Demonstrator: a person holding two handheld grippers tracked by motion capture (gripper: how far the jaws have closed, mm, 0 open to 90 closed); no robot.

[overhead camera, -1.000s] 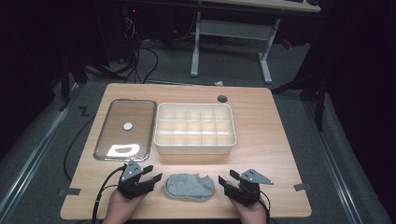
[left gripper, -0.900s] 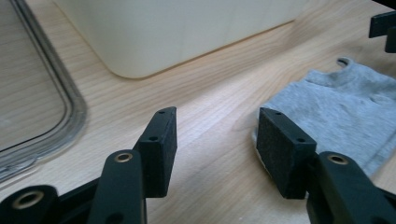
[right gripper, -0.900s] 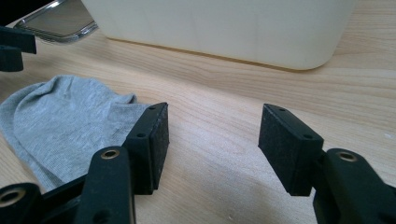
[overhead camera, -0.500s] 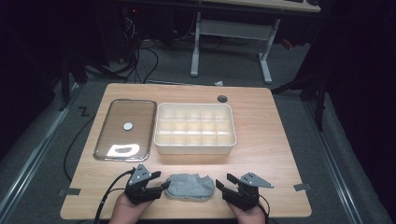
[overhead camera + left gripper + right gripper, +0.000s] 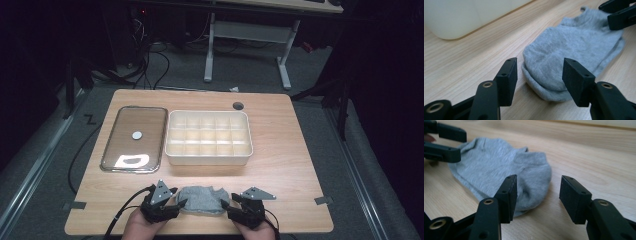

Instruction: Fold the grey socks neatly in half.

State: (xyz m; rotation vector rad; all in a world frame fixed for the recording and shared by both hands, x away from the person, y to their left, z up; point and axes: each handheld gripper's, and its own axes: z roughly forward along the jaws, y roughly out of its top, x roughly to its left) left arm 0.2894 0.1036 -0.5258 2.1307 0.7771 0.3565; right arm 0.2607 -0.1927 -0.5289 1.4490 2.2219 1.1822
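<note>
A small grey sock (image 5: 202, 199) lies flat on the wooden table near its front edge. My left gripper (image 5: 179, 205) is at the sock's left end and my right gripper (image 5: 227, 202) at its right end, both low over the table. In the left gripper view the sock's rounded end (image 5: 549, 75) lies between the jaws of the left gripper (image 5: 540, 75), which have just been closing; the pads stand clear of it. In the right gripper view the sock (image 5: 496, 167) reaches the left jaw of the right gripper (image 5: 539, 192), whose jaws have also just been closing without touching it.
A white bin with several compartments (image 5: 208, 159) stands behind the sock in the table's middle. To its left lies a flat clear lid (image 5: 134, 137) with a white disc on it. A cable hole (image 5: 238, 105) is near the far edge.
Both grippers have moved inward toward the sock's two ends. The right jaws stand narrower than before. The sock has stayed in place.
</note>
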